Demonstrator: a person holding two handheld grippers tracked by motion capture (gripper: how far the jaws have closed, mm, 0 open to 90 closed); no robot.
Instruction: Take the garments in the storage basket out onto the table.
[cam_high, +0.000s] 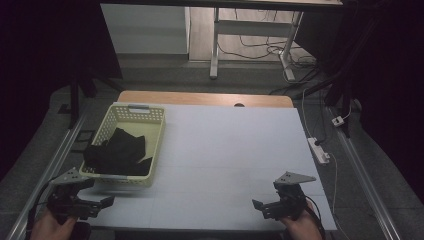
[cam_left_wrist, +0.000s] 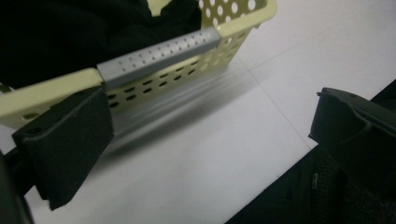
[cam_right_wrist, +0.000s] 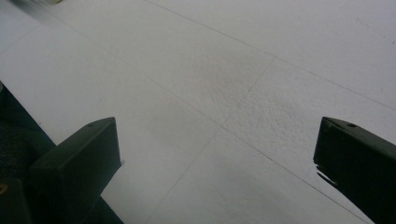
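Note:
A pale yellow perforated basket (cam_high: 156, 150) stands on the left part of the white tabletop (cam_high: 230, 150), with crumpled black cloth (cam_high: 120, 150) inside it. My left gripper (cam_high: 97, 194) is open at the table's near left corner, just short of the basket's near wall. In the left gripper view the jaws stand wide apart around nothing (cam_left_wrist: 210, 135), facing the basket's near rim (cam_left_wrist: 56, 88) and its grey handle (cam_left_wrist: 159, 56), and the black cloth (cam_left_wrist: 70, 28) shows above. My right gripper (cam_high: 270, 197) is open and empty at the near right edge, over bare table (cam_right_wrist: 215, 158).
A wooden strip (cam_high: 205, 98) runs along the table's far edge. A white power strip (cam_high: 318, 150) and cables lie on the floor to the right. Metal rails flank the table. A desk frame (cam_high: 215, 45) stands farther back.

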